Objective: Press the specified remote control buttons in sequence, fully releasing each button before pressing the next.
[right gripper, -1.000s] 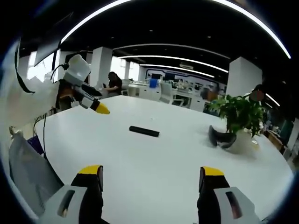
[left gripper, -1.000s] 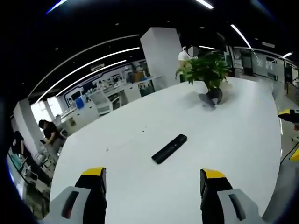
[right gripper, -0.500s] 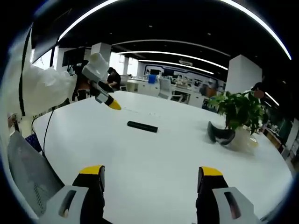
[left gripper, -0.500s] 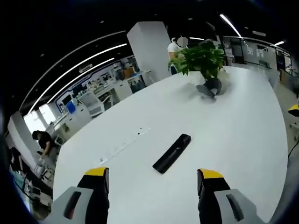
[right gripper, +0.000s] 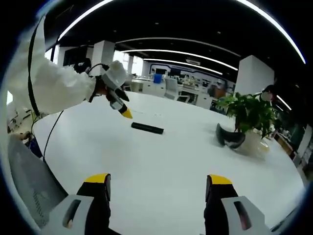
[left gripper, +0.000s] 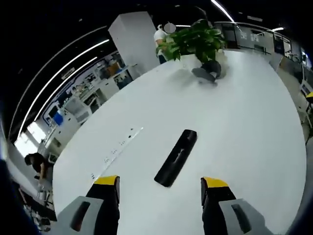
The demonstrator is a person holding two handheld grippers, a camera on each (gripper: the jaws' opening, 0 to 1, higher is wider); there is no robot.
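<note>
In the left gripper view, a person (left gripper: 35, 164) sits far off at the left edge, beyond the white table (left gripper: 254, 127). The left gripper (left gripper: 160, 188) rises from the bottom with its two yellow-tipped jaws wide apart and nothing between them. The black remote (left gripper: 176, 157) lies flat on the table just ahead of the jaws, between their lines, pointing away and a little to the right. It touches neither jaw. A row of small marks (left gripper: 117, 149) runs on the table to the left of the remote. Farther back, near the far edge of the table, a plant (left gripper: 193, 39) stands in a pale pot, and a dark curved object (left gripper: 208, 72) lies just beside it. A white pillar (left gripper: 133, 41) stands behind the table.

In the right gripper view, a white sleeve (right gripper: 54, 88) reaches in from the left and holds the left gripper (right gripper: 122, 106); its yellow tip hangs just above the left end of the remote (right gripper: 147, 128), and I cannot tell if it touches. The right gripper (right gripper: 157, 185) is at the bottom, its jaws also wide open and empty, well apart from the remote. On the right stand the plant (right gripper: 249, 115) and the dark object (right gripper: 229, 138), touching the pot.
</note>
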